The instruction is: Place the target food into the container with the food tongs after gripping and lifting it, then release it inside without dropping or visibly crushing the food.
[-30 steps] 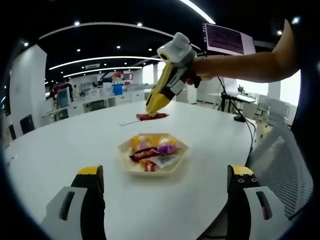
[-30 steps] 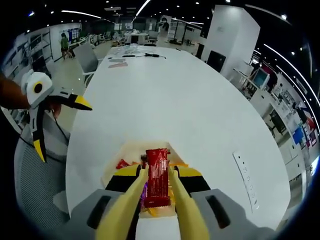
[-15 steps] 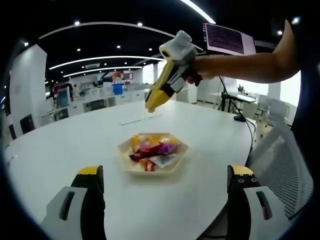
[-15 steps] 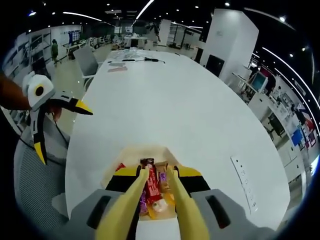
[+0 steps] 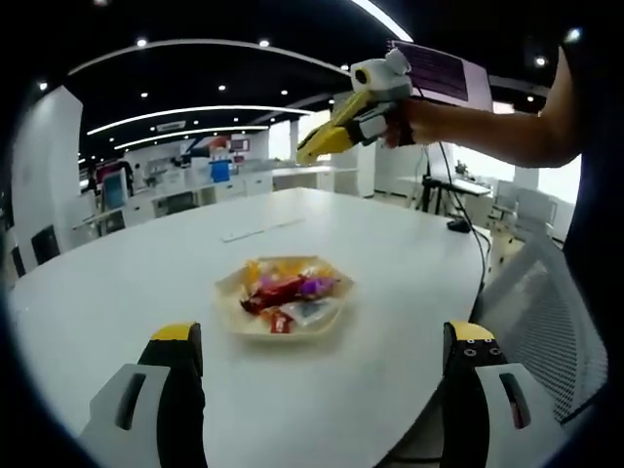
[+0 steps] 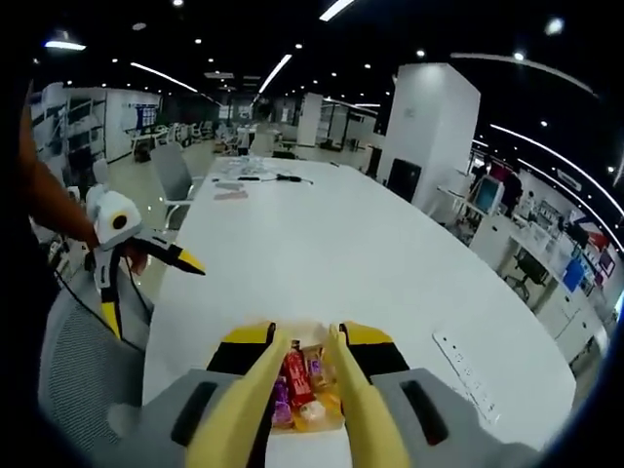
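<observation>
Near the table's [image 5: 117, 283] rounded end, tray [image 5: 237, 318] holds wrapped snacks [image 5: 283, 291]; right gripper [image 5: 310, 152] aloft, empty, tongs apart; left gripper [image 5: 317, 363] spread wide.

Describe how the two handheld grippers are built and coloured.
The left gripper has broad grey jaws with slot cut-outs, black inner faces and yellow tips. The right gripper has a grey and black body with long yellow tong-like jaws and a white rounded head. The person's forearm is bare, no sleeve.

It was a large open-plan office: a long white oval conference table [image 6: 322, 244] with grey mesh chairs [image 6: 175, 174], rows of desks with monitors [image 6: 485, 196], and curved ceiling light strips [image 5: 195, 112].
</observation>
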Tool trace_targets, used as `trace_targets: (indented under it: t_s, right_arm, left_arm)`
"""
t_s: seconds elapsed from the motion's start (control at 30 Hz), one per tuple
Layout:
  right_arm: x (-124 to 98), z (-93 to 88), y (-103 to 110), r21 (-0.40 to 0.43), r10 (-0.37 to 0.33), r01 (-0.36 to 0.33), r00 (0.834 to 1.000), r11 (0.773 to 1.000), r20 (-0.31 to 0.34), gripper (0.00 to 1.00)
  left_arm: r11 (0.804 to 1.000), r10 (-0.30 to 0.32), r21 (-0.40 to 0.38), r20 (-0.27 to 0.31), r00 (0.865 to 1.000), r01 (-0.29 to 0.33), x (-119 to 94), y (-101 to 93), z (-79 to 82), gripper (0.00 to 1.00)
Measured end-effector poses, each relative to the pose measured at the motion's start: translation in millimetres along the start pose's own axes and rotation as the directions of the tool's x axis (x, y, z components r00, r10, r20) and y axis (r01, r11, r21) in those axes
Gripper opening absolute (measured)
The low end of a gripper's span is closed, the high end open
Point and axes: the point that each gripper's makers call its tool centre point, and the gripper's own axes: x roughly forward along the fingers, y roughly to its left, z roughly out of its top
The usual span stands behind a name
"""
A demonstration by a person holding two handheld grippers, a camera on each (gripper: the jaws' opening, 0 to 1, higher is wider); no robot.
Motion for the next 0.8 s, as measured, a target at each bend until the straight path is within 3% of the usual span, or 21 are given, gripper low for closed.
trace_targets:
  t_s: [0.13,0.2,0.37,0.53,0.67,0.8]
  right_arm:
    - [-20,-4.4,3,0.016,-0.024,0.024,0.999,1.0,0.028,0.25]
    - [-28,-4.3,5,0.044,-0.027,0.025,0.998,0.999,0.052,0.25]
    - [-52,5.0,16,0.053,-0.02,0.011,0.984,0.999,0.177,0.25]
    - [-66,10.9,36,0.04,0.015,-0.025,0.972,0.999,0.233,0.26]
    - [-70,12.9,46,0.027,0.028,-0.036,0.968,0.999,0.247,0.26]
    - [-75,17.2,58,0.036,0.061,-0.074,0.957,0.997,0.285,0.26]
  left_arm:
    - [0.996,-0.05,0.076,-0.037,0.998,0.053,7,-10.8,1.3,0.99]
    - [0.994,-0.074,0.073,-0.032,0.997,0.076,11,-14.5,9.5,0.98]
    - [0.984,-0.149,0.102,0.038,0.988,0.144,26,-18.8,59.3,0.95]
    - [0.971,-0.214,0.125,0.078,0.974,0.204,34,-18.6,98.7,0.88]
    - [0.946,-0.295,0.172,0.097,0.951,0.275,41,-28.2,128.4,0.8]
    - [0.916,-0.352,0.234,0.083,0.932,0.325,50,-37.4,143.3,0.72]
